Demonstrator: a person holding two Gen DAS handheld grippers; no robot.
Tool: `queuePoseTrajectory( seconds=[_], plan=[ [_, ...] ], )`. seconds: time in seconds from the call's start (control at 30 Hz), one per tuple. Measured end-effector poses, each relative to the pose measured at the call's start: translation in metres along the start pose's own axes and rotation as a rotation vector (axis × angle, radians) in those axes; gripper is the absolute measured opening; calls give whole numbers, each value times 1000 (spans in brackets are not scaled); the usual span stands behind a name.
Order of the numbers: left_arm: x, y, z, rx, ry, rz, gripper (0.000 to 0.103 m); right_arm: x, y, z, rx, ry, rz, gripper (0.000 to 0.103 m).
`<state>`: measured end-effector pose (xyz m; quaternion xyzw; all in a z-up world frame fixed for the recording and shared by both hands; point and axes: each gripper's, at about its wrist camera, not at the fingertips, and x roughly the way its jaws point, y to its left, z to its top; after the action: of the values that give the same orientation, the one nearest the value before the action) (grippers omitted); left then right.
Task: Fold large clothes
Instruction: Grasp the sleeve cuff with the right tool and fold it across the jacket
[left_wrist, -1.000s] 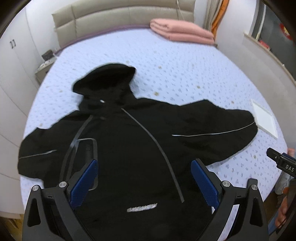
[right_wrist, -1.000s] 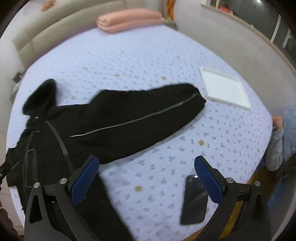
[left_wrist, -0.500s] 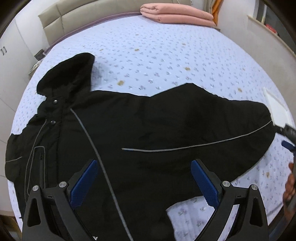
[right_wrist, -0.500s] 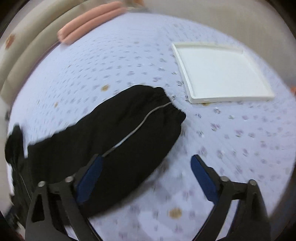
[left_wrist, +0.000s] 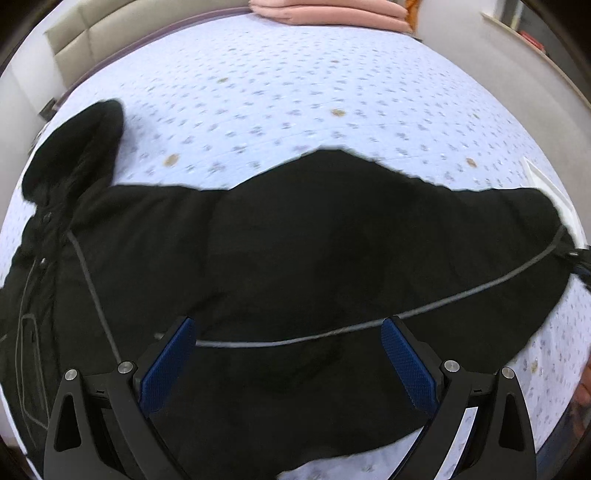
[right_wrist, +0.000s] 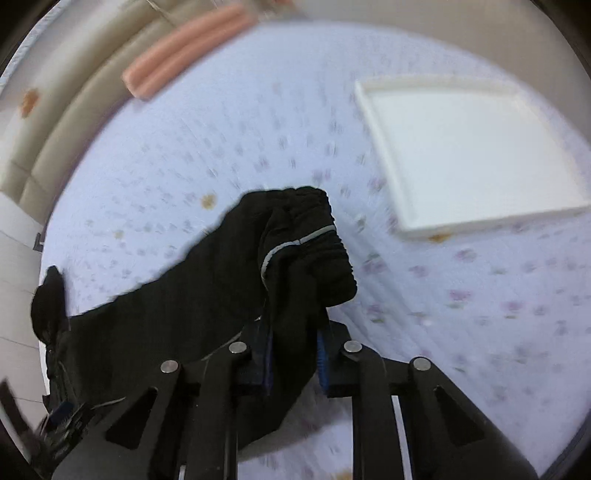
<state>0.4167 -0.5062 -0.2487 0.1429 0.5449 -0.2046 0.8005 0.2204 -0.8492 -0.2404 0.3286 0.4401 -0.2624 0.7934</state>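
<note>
A black hooded jacket (left_wrist: 295, 258) lies spread on the lilac flower-print bed (left_wrist: 295, 92). The right tongs (right_wrist: 293, 354) are closing, its sleeve cuff (right_wrist: 317, 243) bunched between the pads, near a white square tray (right_wrist: 461, 147). The left tongs (left_wrist: 288, 362) hang apart over the sleeve, holding nothing. Bare bedspread stretches beyond to folded pink bedding (left_wrist: 332, 11).

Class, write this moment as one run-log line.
stage: sleeve fold starting | right gripper: closing on jacket sleeve cuff | left gripper: open above jacket body | surface: bed
</note>
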Motion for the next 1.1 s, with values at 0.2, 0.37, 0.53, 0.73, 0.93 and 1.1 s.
queuePoseTrajectory(
  seconds=[0.2, 0.37, 0.53, 0.73, 0.93, 1.1],
  plan=[
    [38, -26, -9, 69, 68, 16, 100, 0, -6, -27, -108, 44, -151, 20],
    [47, -28, -17, 76, 53, 30, 101, 39, -6, -41, -187, 91, -247, 20],
    [30, -24, -17, 74, 41, 51, 100, 26, 2, -37, -193, 75, -234, 19],
    [-8, -1, -23, 27, -17, 77, 100, -12, 23, -29, -155, 26, -70, 18],
    [-49, 59, -38, -66, -69, 109, 100, -47, 105, -47, -255, -6, 94, 17],
    [-82, 124, -58, -145, -107, 142, 100, -63, 194, -87, -377, 13, 194, 17]
  ],
)
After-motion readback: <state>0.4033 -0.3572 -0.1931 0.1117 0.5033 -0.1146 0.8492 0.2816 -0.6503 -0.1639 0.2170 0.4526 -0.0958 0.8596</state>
